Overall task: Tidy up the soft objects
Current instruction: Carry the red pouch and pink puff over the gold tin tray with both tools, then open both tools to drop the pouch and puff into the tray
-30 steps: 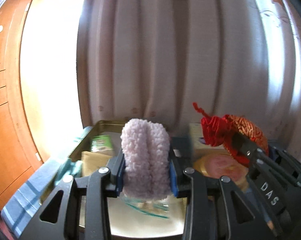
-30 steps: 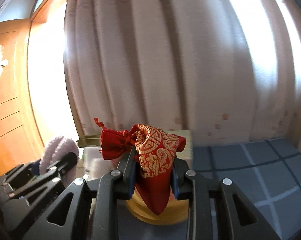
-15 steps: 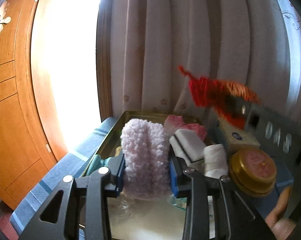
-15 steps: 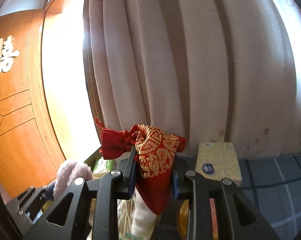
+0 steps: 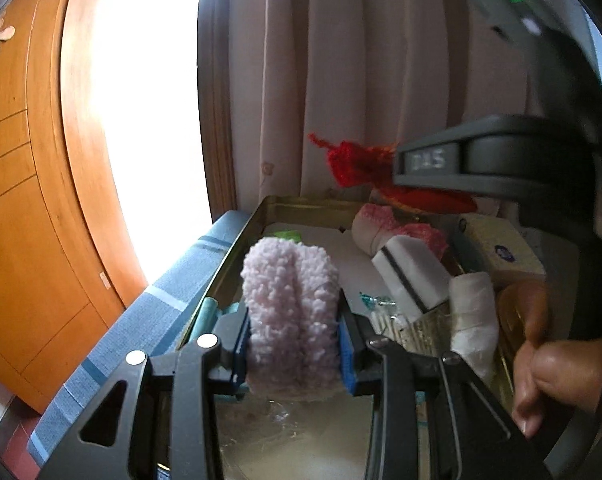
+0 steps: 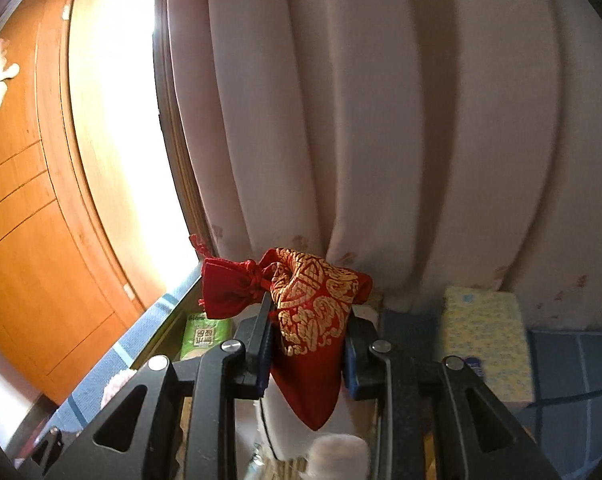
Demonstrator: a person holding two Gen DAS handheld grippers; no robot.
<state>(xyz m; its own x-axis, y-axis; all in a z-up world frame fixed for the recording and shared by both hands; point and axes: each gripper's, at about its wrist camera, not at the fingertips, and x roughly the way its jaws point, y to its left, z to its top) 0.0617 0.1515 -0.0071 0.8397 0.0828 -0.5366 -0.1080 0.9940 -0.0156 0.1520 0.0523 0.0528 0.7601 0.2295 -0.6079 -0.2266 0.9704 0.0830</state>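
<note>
The left gripper (image 5: 293, 344) is clamped on a fluffy pink knit piece (image 5: 291, 312), held above the near end of the metal tray (image 5: 237, 248). Above the tray's far right end, the right gripper (image 6: 307, 350) pinches a red drawstring pouch (image 6: 313, 320) with gold pattern, hanging clear of the tray.

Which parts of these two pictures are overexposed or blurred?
Left wrist view: the window is blown out white; the red pouch and the right tool's body are motion-blurred. Right wrist view: same window glare; red pouch sharp, tissue box slightly smeared.
</note>
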